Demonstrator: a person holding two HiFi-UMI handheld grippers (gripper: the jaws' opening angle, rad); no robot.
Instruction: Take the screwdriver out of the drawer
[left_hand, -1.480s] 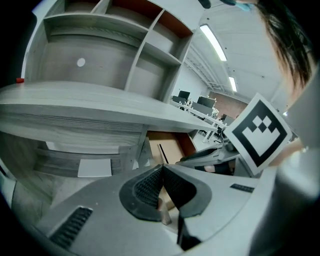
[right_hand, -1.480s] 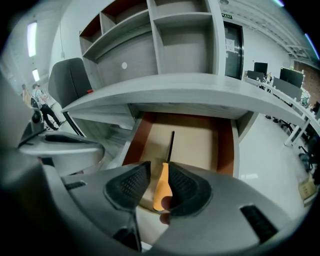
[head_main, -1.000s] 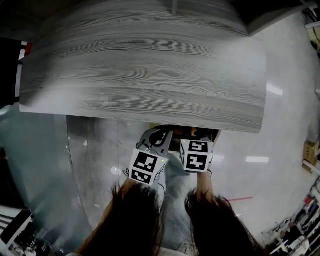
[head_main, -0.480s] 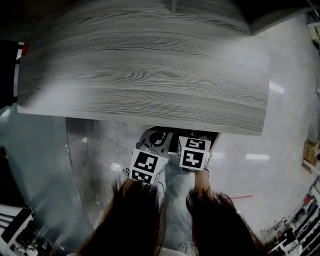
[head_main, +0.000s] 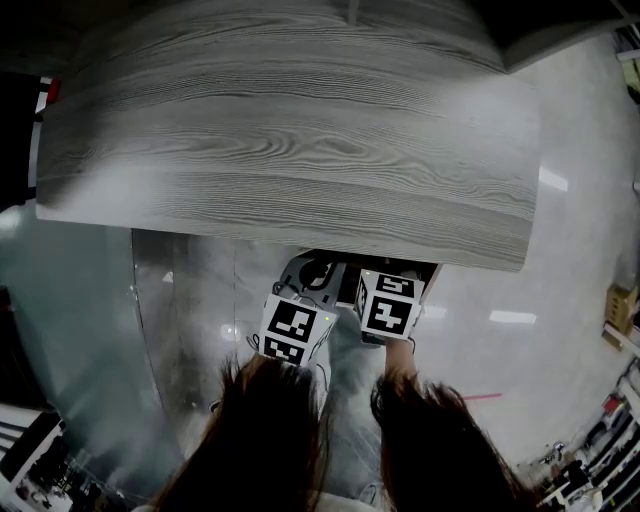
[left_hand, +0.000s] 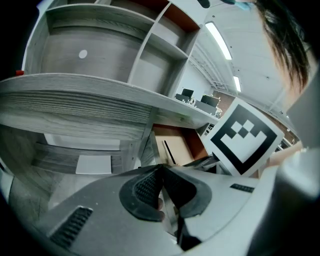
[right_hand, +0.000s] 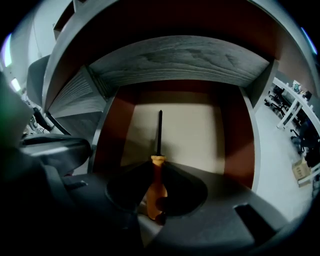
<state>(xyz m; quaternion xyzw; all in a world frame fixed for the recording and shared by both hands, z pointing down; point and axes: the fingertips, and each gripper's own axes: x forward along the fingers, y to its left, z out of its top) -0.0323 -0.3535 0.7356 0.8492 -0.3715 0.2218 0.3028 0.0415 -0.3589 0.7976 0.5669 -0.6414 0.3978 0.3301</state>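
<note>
The screwdriver has an orange handle and a black shaft. In the right gripper view my right gripper is shut on the handle, and the shaft points into the open drawer over its pale floor. In the head view both grippers are below the desk's front edge, the right gripper at the drawer opening and the left gripper beside it. In the left gripper view my left gripper is shut with nothing clear between its pads; the drawer and black shaft lie beyond it.
A grey wood-grain desk top fills the upper head view and overhangs the drawer. Glossy floor spreads below and to the right. Shelving rises behind the desk in the left gripper view. The person's sleeves reach in from below.
The right gripper's marker cube has shifted slightly left and toward the desk edge. An orange spot seen at the drawer opening a second ago is hidden. The left gripper has barely moved.
</note>
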